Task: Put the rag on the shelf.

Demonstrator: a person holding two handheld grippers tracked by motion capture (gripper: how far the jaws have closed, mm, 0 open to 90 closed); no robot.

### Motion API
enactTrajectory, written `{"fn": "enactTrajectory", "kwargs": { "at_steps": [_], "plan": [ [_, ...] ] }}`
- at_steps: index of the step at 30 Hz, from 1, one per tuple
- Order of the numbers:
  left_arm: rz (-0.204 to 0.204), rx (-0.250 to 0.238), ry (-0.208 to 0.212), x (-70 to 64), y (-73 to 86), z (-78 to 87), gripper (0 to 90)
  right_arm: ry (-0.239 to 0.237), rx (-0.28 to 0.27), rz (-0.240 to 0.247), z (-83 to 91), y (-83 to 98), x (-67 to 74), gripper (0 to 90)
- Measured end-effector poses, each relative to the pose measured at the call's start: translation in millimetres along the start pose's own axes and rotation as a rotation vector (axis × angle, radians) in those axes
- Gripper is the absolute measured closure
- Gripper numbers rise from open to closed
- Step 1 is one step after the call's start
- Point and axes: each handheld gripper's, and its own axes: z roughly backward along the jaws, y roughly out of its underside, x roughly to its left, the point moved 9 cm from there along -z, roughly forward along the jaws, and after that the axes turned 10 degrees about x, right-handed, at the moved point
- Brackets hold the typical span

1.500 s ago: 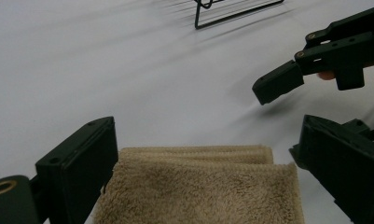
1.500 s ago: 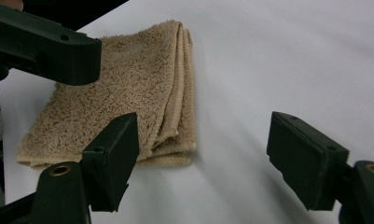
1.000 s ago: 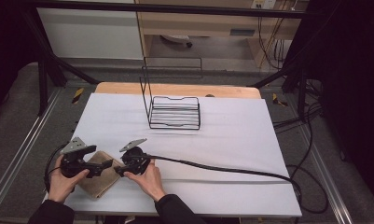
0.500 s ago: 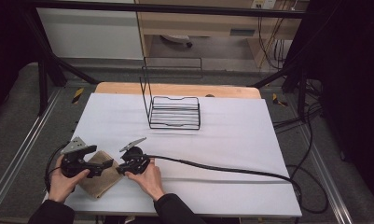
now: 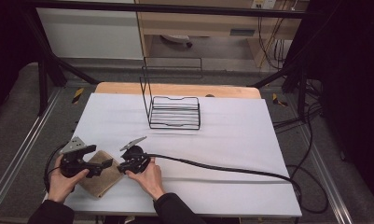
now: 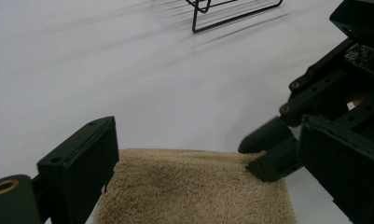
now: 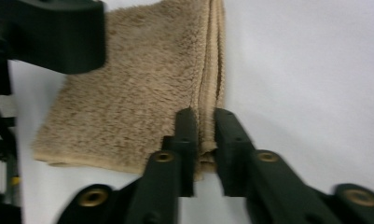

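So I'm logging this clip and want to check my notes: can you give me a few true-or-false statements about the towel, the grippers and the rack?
1. The right gripper is closed on the folded edge of the tan towel. True.
2. The left gripper is clamped shut on the towel. False: its jaws stand wide apart over the towel.
3. The wire rack holds the towel. False: the rack is bare, and the towel lies at the table's near left corner.
4. The rack stands toward the far side of the table. True.
5. The towel is folded into layers. True.
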Motion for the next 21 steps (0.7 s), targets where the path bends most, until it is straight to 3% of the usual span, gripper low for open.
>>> {"fn": "enactTrajectory", "kwargs": {
  "at_steps": [9,10,14,21],
  "plan": [
    [0.003,-0.006,0.002,-1.2,-1.5,-0.6,5.7,-0.012,0.023,0.001,-1.3,3.8,2.9,73.0],
    [0.002,-0.006,0.003,-1.5,-1.6,-0.8,5.7,-0.024,0.029,-0.007,-1.7,5.3,5.3,77.5],
    [0.001,-0.002,0.002,-1.3,-1.2,-1.0,5.7,-0.03,0.028,-0.008,-1.8,6.0,6.8,82.0],
    [0.004,-0.011,-0.002,0.5,-1.6,1.7,5.8,-0.022,0.004,-0.006,2.3,3.2,7.6,85.2]
  ]
}}
